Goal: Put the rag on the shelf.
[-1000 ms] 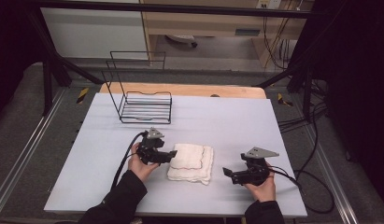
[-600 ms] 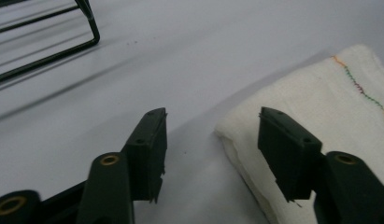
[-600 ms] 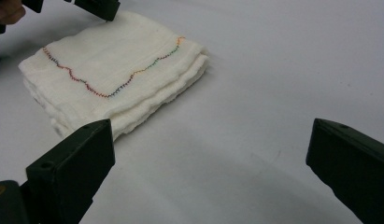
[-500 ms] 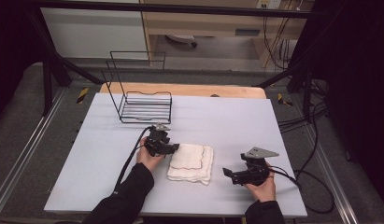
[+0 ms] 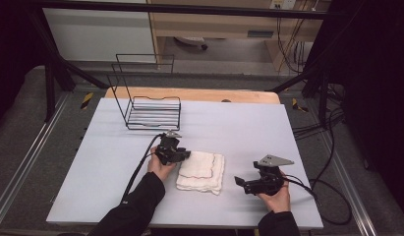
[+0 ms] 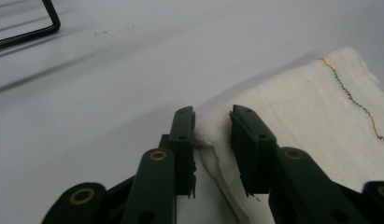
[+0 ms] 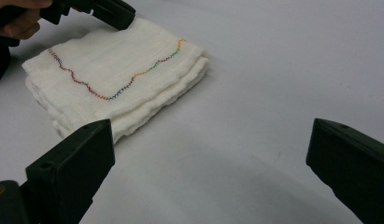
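Bright desk, dark surroundings.
Overhead light whitens the desk (image 5: pixel 248 128); soft shadows lie beneath the wire rack (image 5: pixel 153 110); near fingers (image 7: pixel 70 170) blur.

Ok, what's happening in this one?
A person holds a gripper in each hand at a grey table. The left gripper is at a corner of the folded white cloth with rainbow stitching; its jaws have just been closing, with the corner's edge between them. The right gripper rests on the table beside the cloth, jaws wide open. A black wire rack stands at the back.
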